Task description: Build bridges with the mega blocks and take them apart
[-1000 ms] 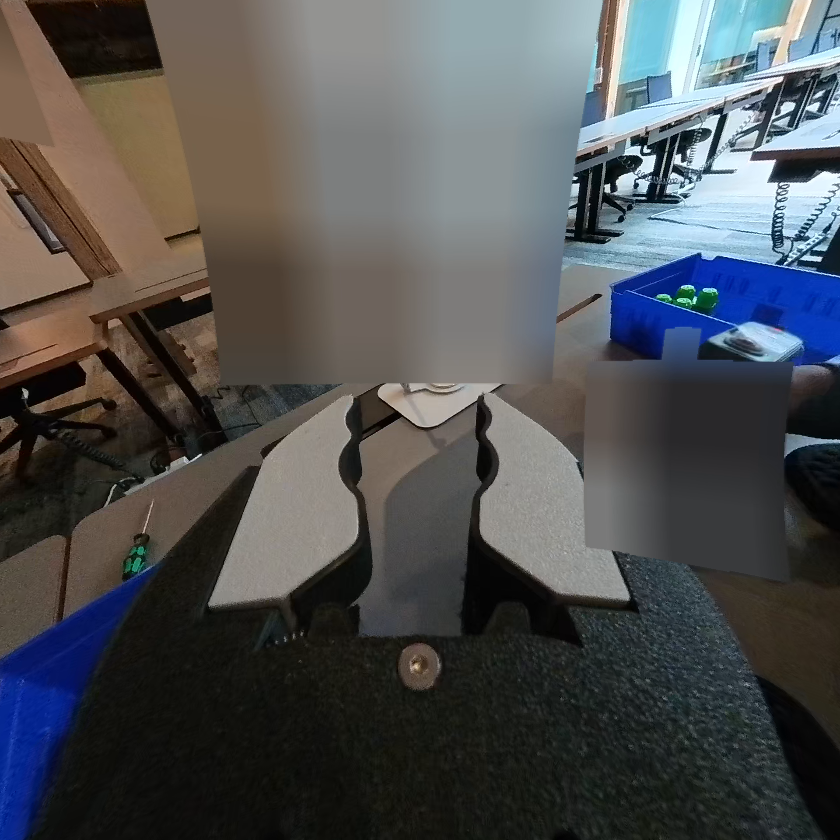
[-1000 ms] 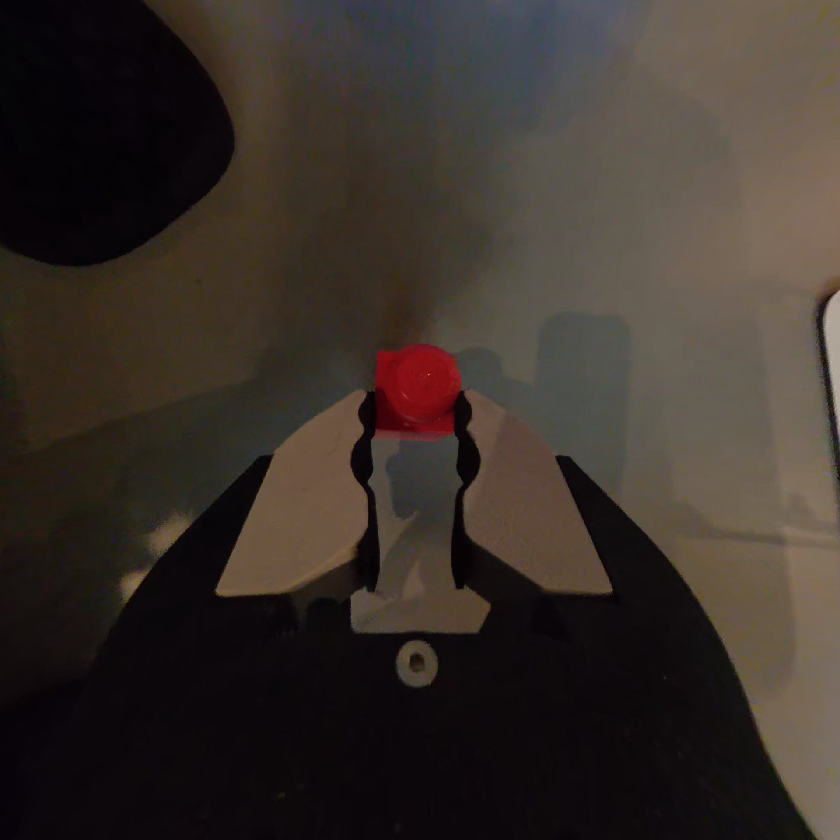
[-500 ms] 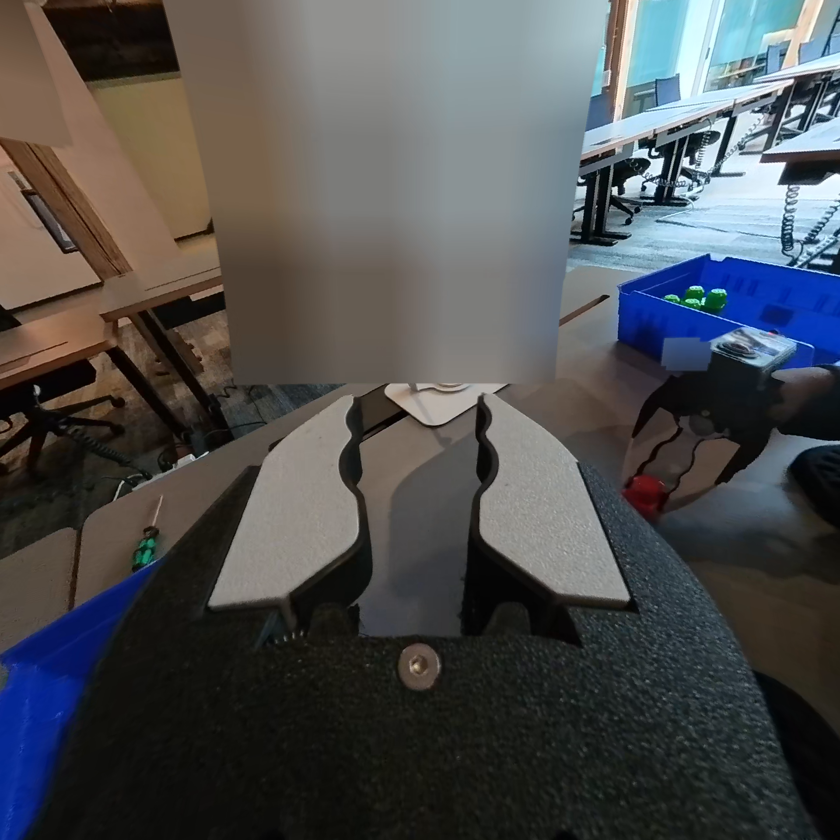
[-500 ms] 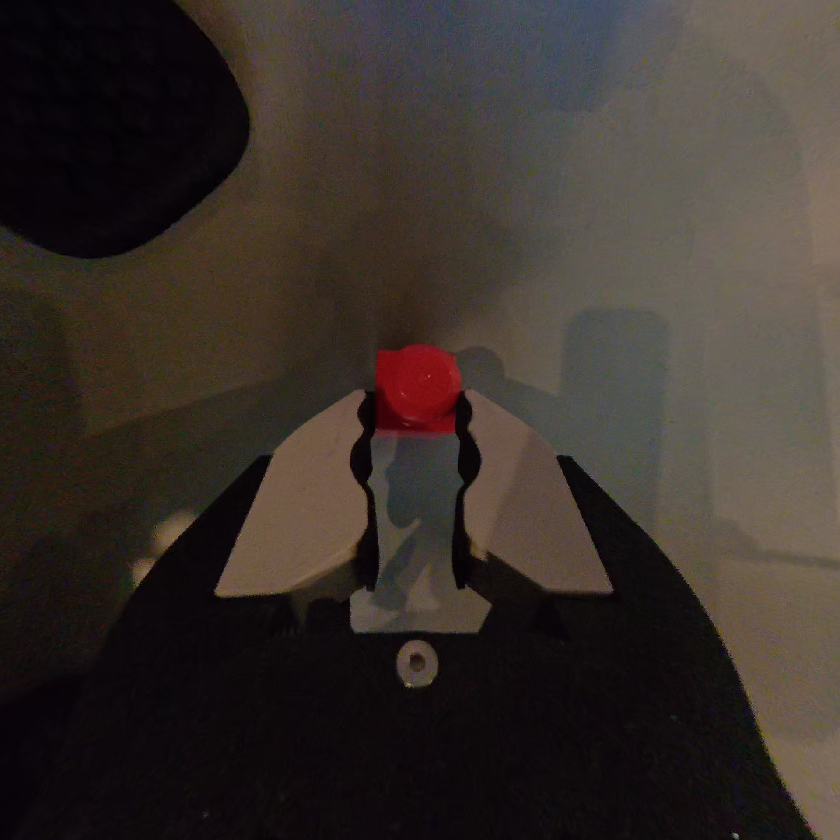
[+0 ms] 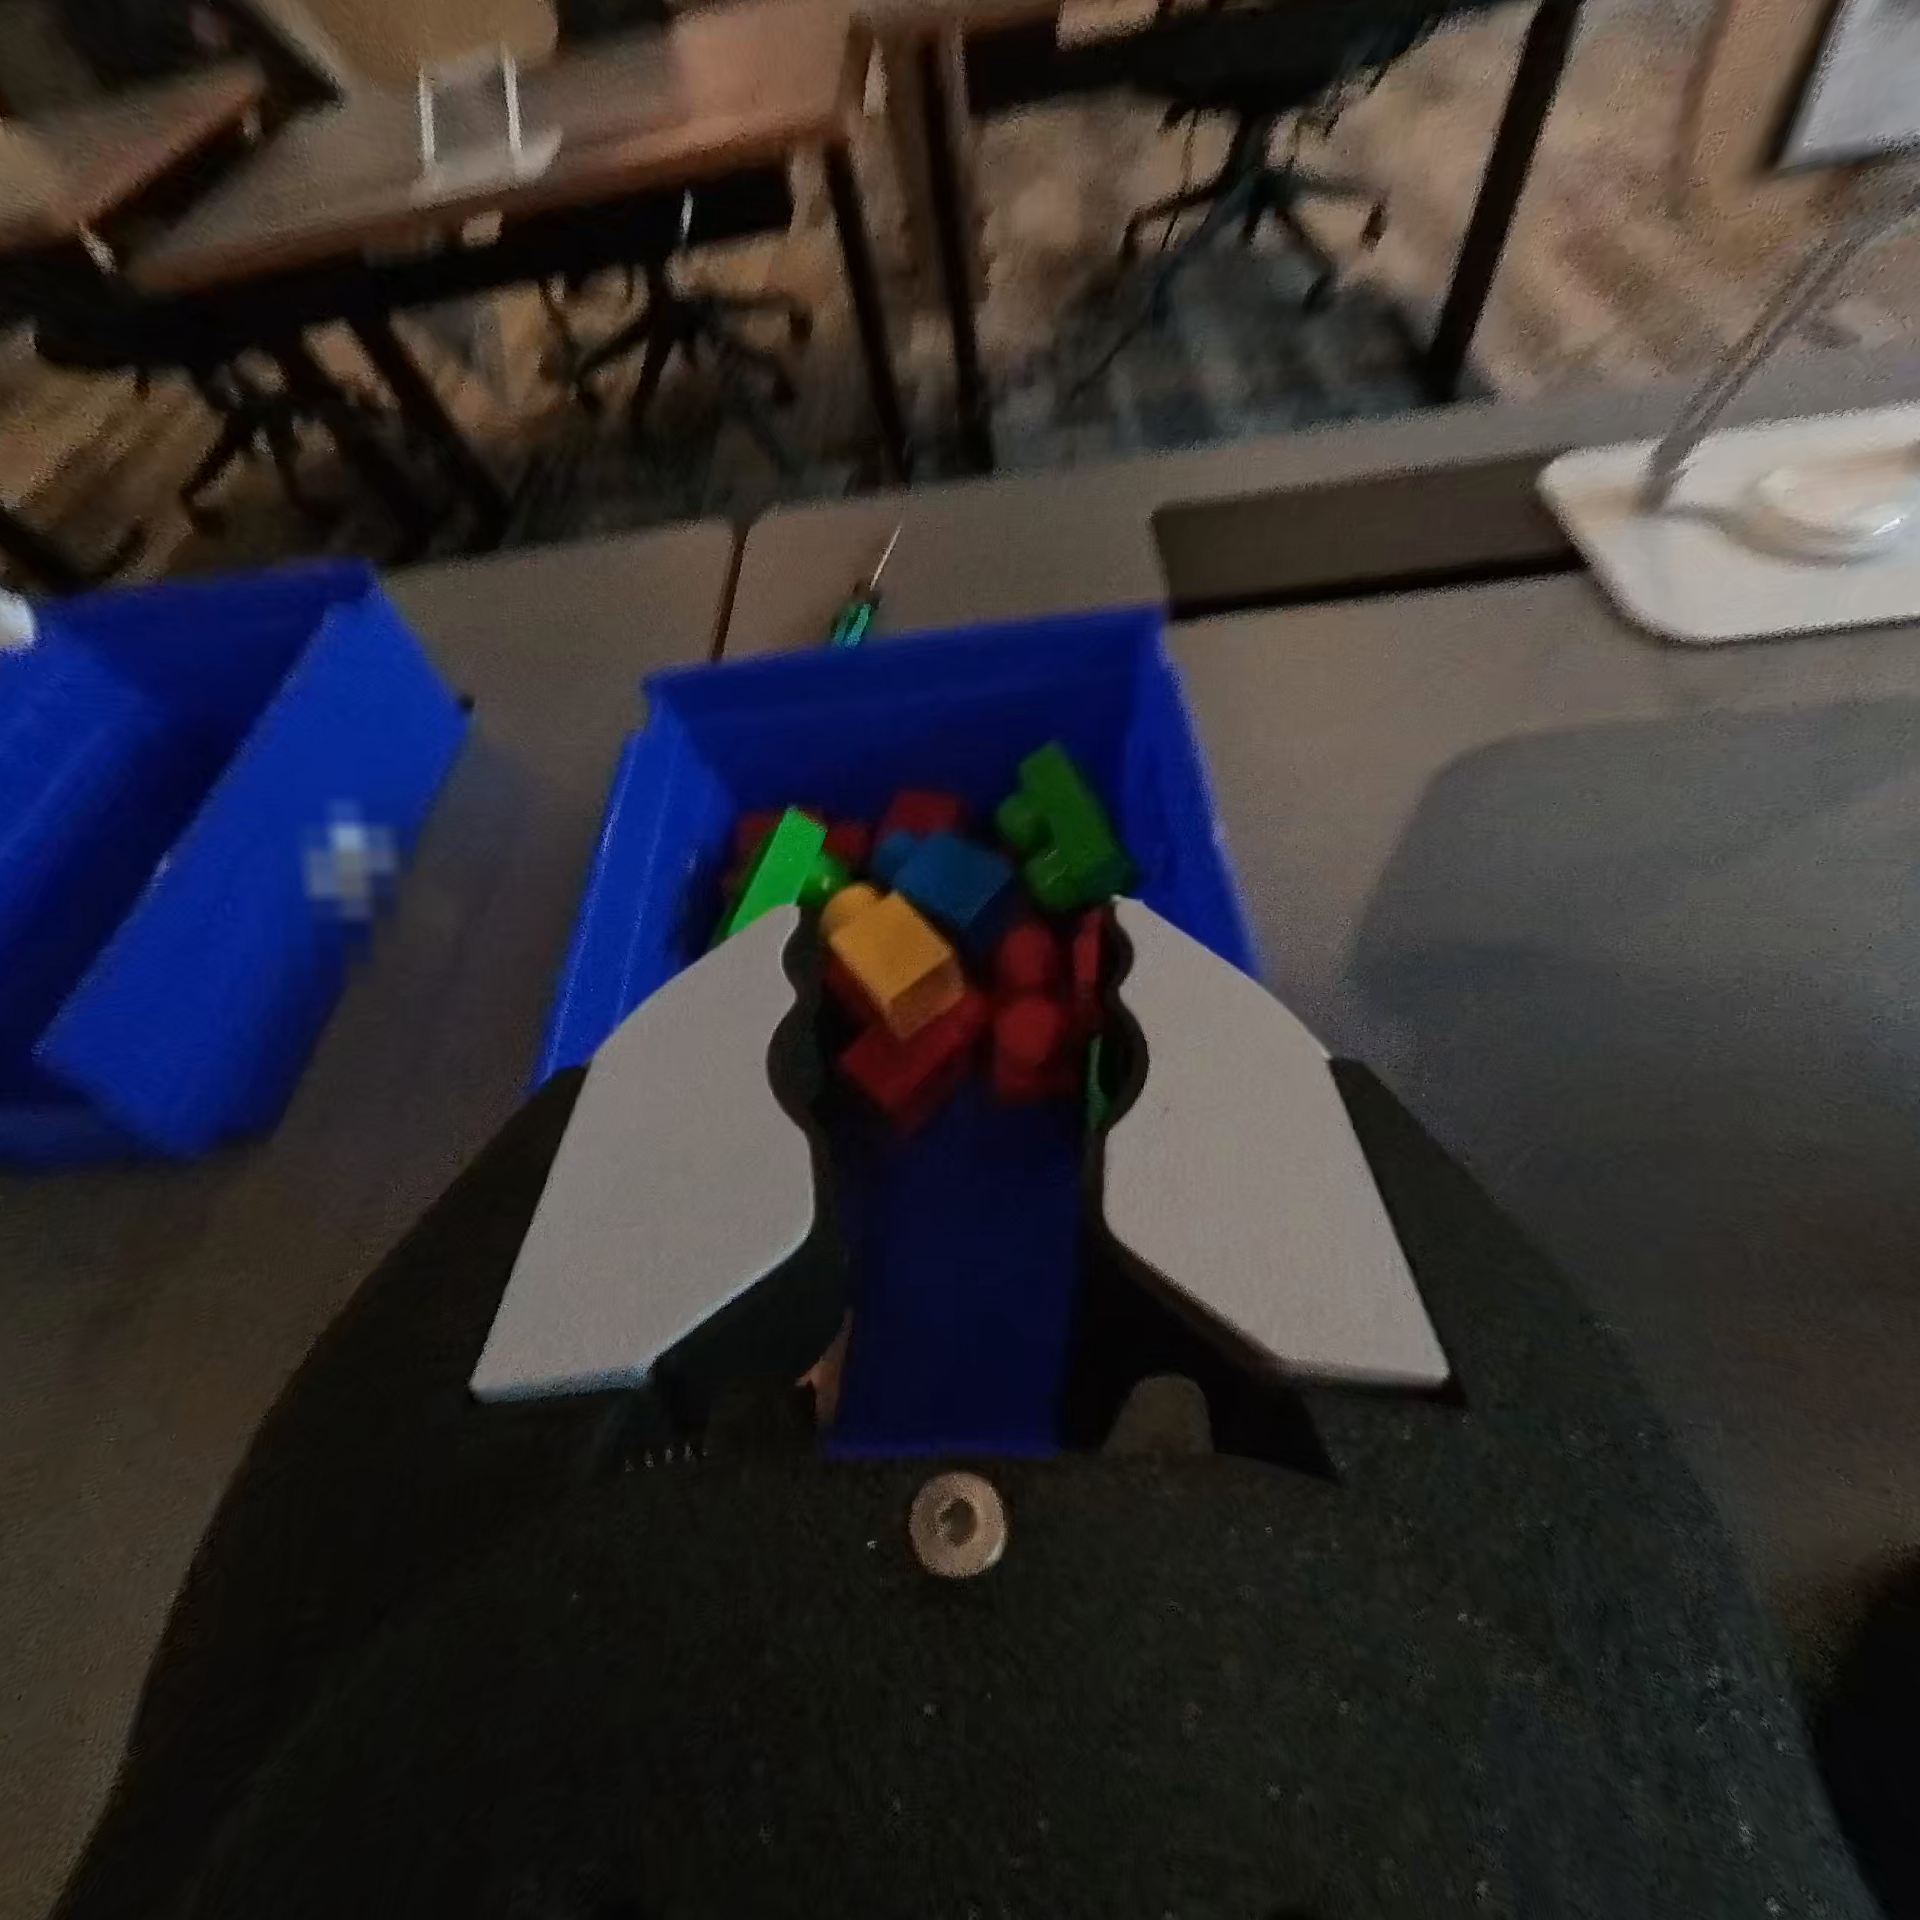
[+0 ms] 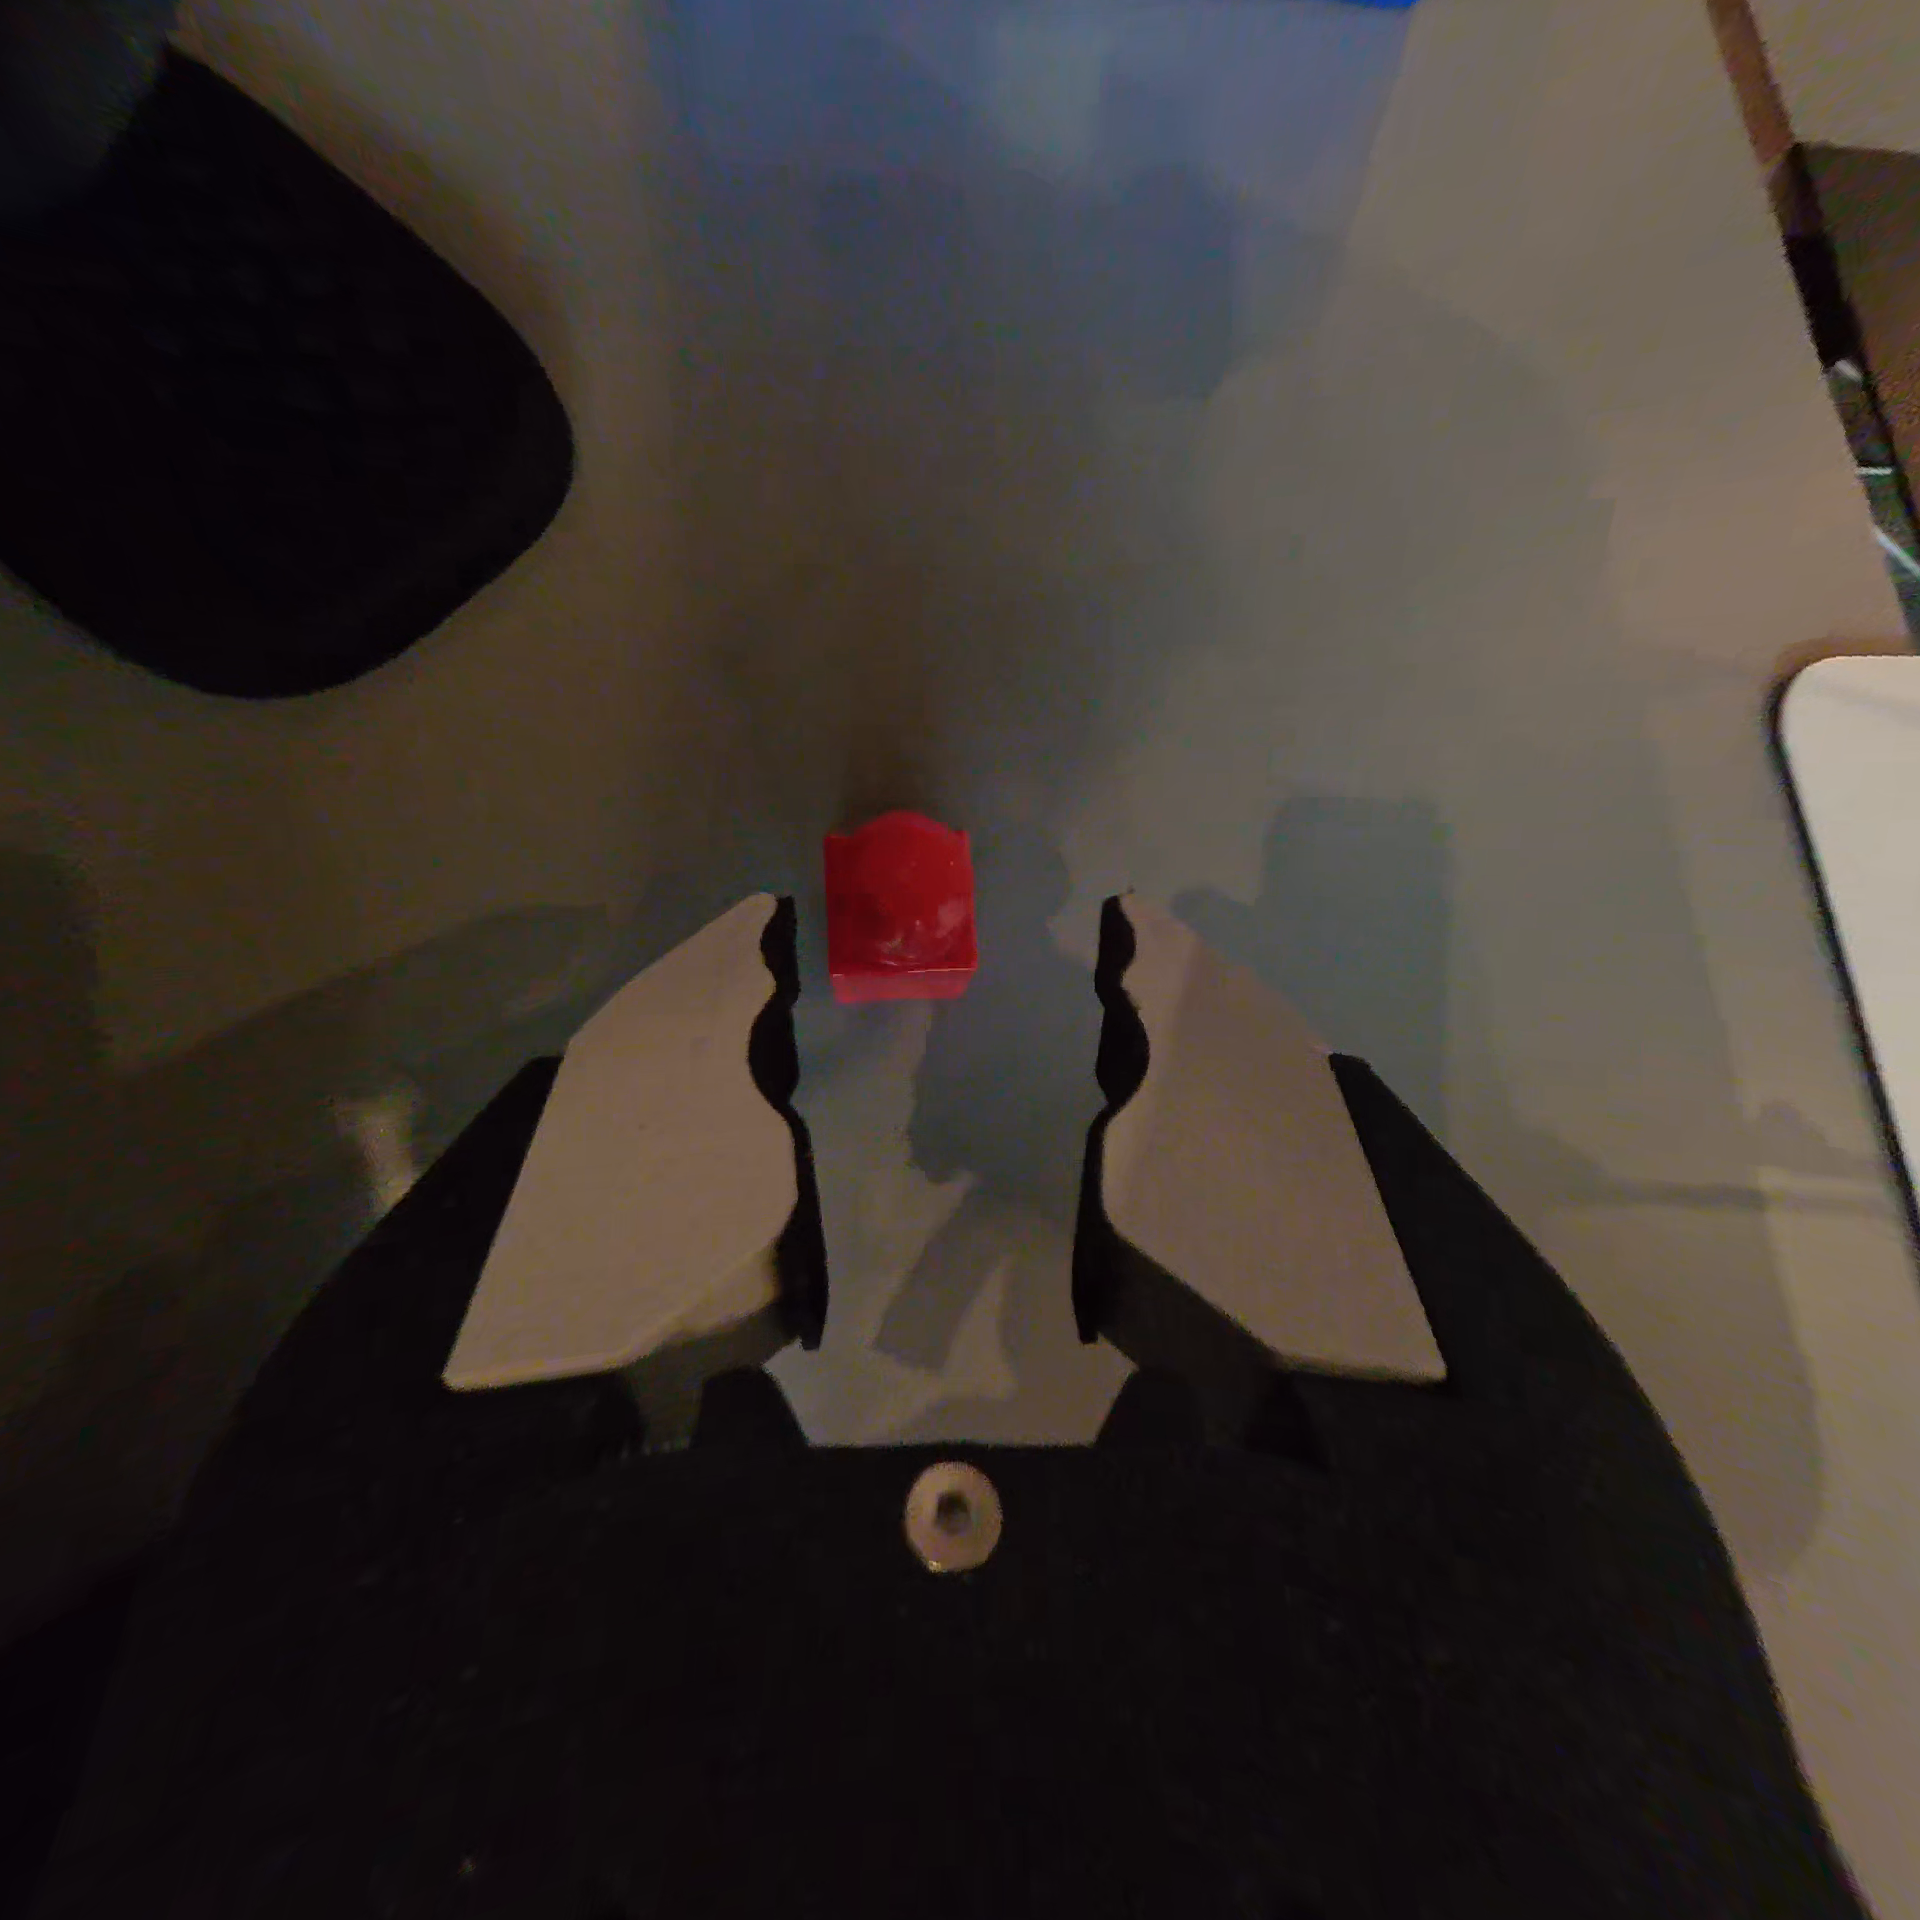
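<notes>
One red block; two blue bins.

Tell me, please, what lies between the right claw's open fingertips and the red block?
Nothing: the right wrist view shows only bare table between the right claw and the red block.

My left wrist view is motion-blurred. My left tool hides the blue bin's near wall, and a second bin is cut by the left edge. A white tray is cropped at right.
</notes>
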